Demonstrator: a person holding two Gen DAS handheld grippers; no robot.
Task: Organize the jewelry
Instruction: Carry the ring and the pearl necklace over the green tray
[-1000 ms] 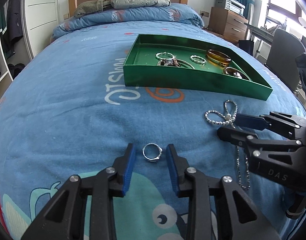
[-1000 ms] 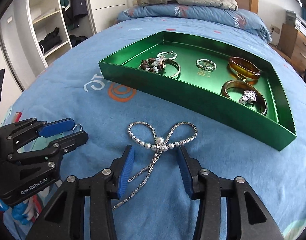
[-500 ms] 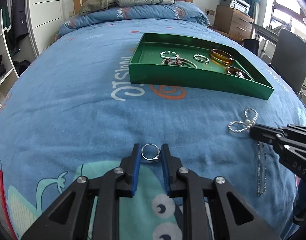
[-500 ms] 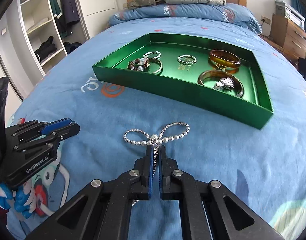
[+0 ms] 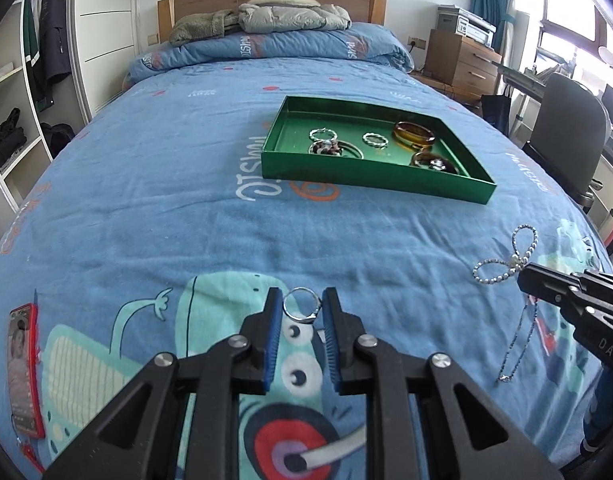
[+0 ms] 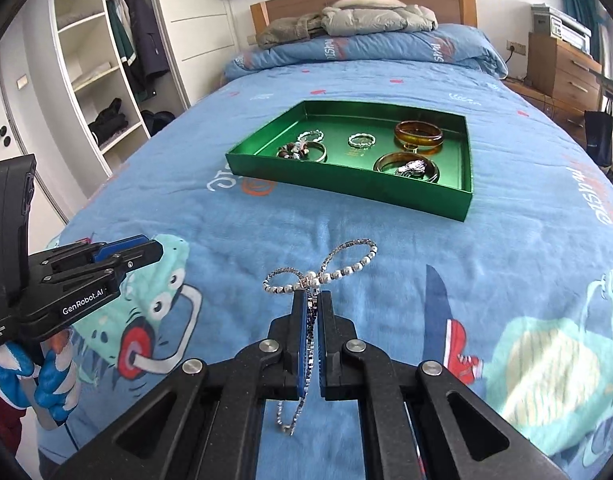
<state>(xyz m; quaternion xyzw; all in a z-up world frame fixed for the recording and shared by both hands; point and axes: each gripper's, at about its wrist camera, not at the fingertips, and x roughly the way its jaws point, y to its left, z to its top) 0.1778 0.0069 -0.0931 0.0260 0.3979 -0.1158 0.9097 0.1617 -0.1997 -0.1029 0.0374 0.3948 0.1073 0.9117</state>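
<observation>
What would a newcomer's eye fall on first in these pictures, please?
Probably the green tray of bangles and rings, set mid-bed on the blue cartoon bedspread. Nearer the cameras, the left gripper pinches a silver ring, and the right gripper is shut on a pearl necklace.

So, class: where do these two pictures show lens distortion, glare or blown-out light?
Left wrist view: the windows are blown out white, the bed bulges barrel-like, and the corners are black. Right wrist view: the wardrobe shelves bow, and the green tray floor shows a soft sheen; the pearl necklace stays sharp.
</observation>
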